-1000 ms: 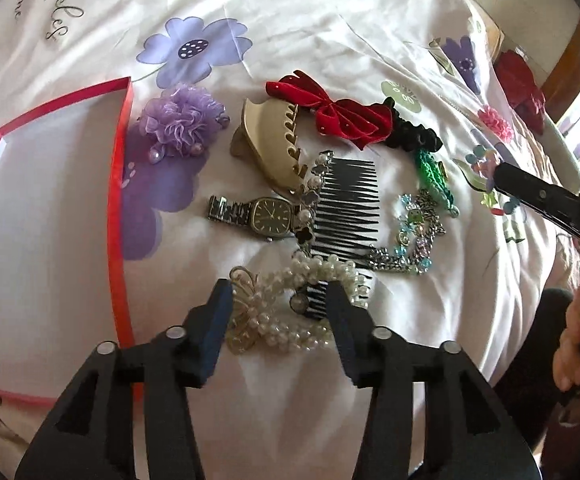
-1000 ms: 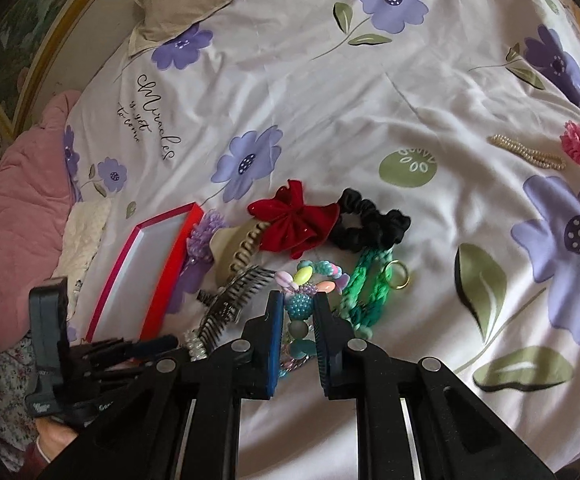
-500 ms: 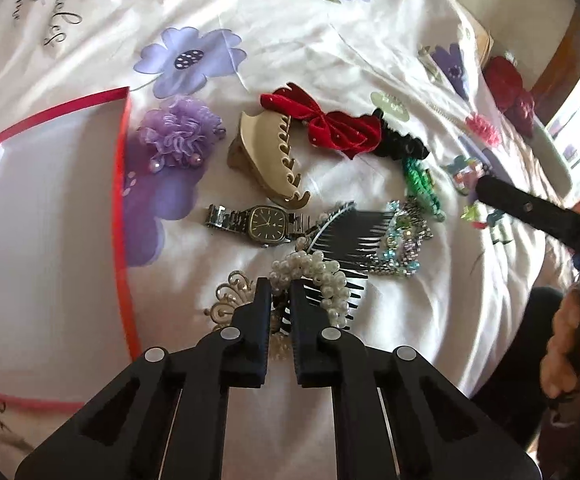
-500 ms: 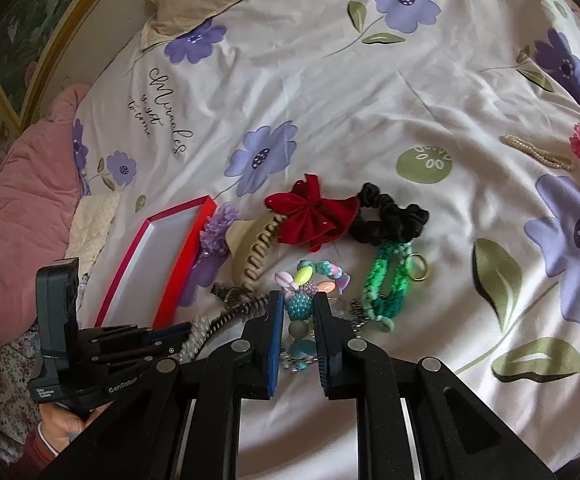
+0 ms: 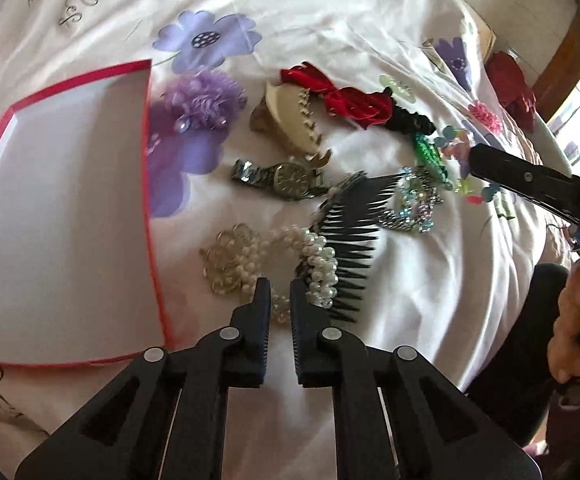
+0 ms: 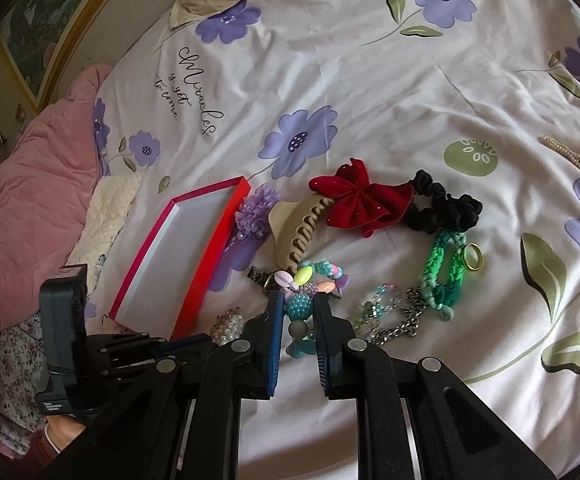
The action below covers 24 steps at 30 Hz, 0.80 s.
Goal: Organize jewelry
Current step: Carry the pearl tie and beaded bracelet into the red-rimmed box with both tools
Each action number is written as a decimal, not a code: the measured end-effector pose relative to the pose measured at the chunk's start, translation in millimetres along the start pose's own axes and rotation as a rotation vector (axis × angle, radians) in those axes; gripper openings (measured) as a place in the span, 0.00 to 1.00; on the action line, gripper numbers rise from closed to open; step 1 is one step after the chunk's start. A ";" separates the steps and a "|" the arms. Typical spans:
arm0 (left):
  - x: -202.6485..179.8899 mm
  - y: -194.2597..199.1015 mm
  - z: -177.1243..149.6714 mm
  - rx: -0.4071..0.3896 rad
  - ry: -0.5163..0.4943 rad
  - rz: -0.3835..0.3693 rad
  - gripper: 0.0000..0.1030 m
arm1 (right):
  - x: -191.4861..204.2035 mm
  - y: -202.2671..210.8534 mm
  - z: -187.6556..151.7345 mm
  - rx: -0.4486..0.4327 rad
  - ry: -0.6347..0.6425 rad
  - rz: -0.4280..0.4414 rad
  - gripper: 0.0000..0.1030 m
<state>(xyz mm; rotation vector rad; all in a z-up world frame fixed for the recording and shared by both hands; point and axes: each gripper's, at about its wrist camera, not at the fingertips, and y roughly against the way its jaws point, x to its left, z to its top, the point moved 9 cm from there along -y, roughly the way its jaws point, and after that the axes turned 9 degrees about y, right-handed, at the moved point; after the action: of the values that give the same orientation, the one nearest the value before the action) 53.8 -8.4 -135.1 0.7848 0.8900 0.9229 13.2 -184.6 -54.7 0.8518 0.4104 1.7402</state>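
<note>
My left gripper (image 5: 277, 292) is shut on the pearl bracelet (image 5: 286, 256), which hangs from its tips above the bedsheet with a black comb (image 5: 350, 240) caught on it. The open red-rimmed white box (image 5: 58, 216) lies to the left; it also shows in the right wrist view (image 6: 178, 256). My right gripper (image 6: 299, 304) is shut on a colourful bead bracelet (image 6: 300, 312) and holds it above the pile. A wristwatch (image 5: 286, 178), beige claw clip (image 5: 290, 120), red bow (image 6: 358, 204), black scrunchie (image 6: 442, 208) and green braided band (image 6: 446, 272) lie on the sheet.
A purple fabric flower (image 5: 200, 100) lies by the box's right rim. A crystal chain bracelet (image 6: 390, 312) and a gold ring (image 6: 472, 258) lie near the green band. A pearl strand (image 6: 570, 156) lies far right. A pink blanket (image 6: 22, 184) is at the left.
My left gripper closed on the pearl bracelet and lifted it, dragging the black comb askew. My right gripper stayed shut on the bead bracelet and rose slightly.
</note>
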 end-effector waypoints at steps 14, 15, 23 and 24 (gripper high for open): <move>16.3 -28.7 9.7 0.050 0.047 0.055 0.18 | 19.3 -10.7 -2.4 0.025 0.025 0.034 0.14; 16.7 -29.5 10.1 0.051 0.050 0.057 0.12 | 19.8 -11.2 -2.5 0.026 0.025 0.035 0.14; 10.6 4.5 20.9 -0.039 0.048 0.028 0.04 | 23.5 -9.5 0.6 0.017 0.024 0.044 0.14; 9.9 10.5 23.5 -0.055 0.044 0.032 0.04 | 24.9 -9.8 1.3 0.016 0.025 0.049 0.14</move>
<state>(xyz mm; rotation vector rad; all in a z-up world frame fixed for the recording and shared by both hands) 74.5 0.4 -119.0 0.7359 0.8887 0.9923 17.4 -158.2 -51.7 0.8581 0.4237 1.7965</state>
